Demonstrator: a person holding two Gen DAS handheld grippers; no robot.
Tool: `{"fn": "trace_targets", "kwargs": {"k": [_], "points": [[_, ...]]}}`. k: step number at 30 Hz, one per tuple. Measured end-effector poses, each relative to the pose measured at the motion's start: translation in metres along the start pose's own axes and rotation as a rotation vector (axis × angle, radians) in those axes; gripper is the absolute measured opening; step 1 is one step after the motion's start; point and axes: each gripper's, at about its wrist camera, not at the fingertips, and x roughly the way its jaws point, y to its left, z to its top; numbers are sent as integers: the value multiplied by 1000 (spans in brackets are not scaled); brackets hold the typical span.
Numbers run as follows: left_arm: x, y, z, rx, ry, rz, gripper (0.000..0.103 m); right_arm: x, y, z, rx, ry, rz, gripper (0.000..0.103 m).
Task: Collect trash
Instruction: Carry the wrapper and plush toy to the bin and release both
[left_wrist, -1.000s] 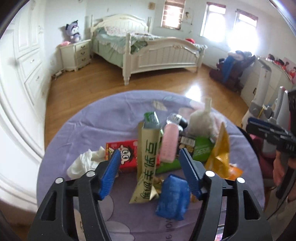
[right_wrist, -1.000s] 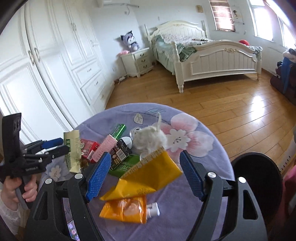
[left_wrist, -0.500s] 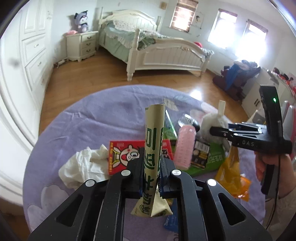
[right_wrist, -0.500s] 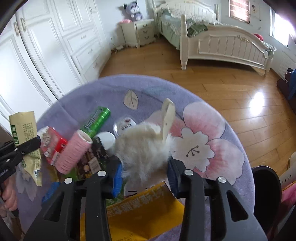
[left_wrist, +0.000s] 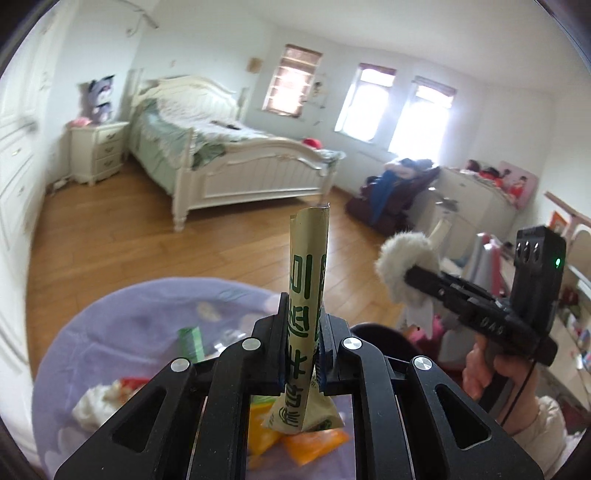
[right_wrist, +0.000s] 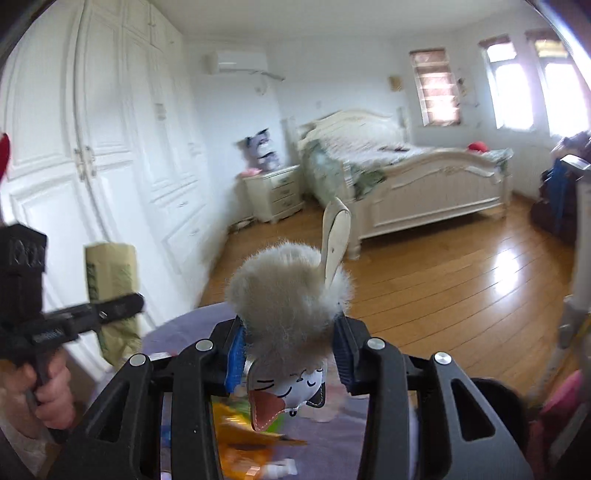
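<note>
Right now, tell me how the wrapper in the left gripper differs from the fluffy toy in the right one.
The wrapper is flat, thin, tan with green print; the fluffy toy is round, furry and grey-white. The wrapper stands upright as a narrow strip well above the left gripper; the toy bulges wide between the right gripper jaws, a face tag hanging below. Both are clamped and lifted off the purple table.

White bed with green bedding ahead of me, white nightstand just beside its headboard, purple plush toy on top. Tall white wardrobe along the left wall, air conditioner up high. Three bright windows. Wooden floor. Dark chair piled with clothes right of bed. Round table's purple floral cloth below me.
</note>
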Motion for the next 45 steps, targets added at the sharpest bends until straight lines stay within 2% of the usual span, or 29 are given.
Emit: {"fn": "trace_targets", "kwargs": {"k": [1,4,7,13,20,27,28,29,30,31,33,36,40,42,45], "points": [[7,-9,3,7,6,-25,12,-10,-9,-2,-10,-9,-55,39],[40,-40,6,29,44,-110,12,-22,-36,-11,22,-10,-139,39],[82,-65,-4,24,116,-189,12,-20,-71,-31,68,28,-229,39],[167,-103,-30,40,259,-304,12,-6,-127,-70,161,122,-321,39],[238,-132,-59,38,386,-338,12,4,-171,-111,243,195,-360,39],[290,-153,-75,61,449,-330,12,2,-200,-137,292,220,-378,42],[291,-157,-76,70,445,-319,16,2,-204,-140,302,221,-381,42],[297,-161,-76,82,442,-305,22,2,-209,-140,307,220,-390,49],[300,-163,-75,85,439,-301,42,2,-212,-142,308,219,-408,56],[303,-164,-74,84,429,-288,70,2,-214,-141,309,218,-416,60],[297,-164,-70,80,394,-272,86,0,-215,-143,319,215,-414,75],[282,-162,-62,89,364,-253,93,-5,-211,-144,325,204,-400,78],[249,-146,-51,69,339,-218,93,-8,-198,-139,331,194,-351,78],[225,-134,-46,63,315,-196,97,-8,-184,-134,314,188,-323,78],[191,-112,-46,79,294,-109,98,-6,-147,-118,256,167,-258,78]]}}
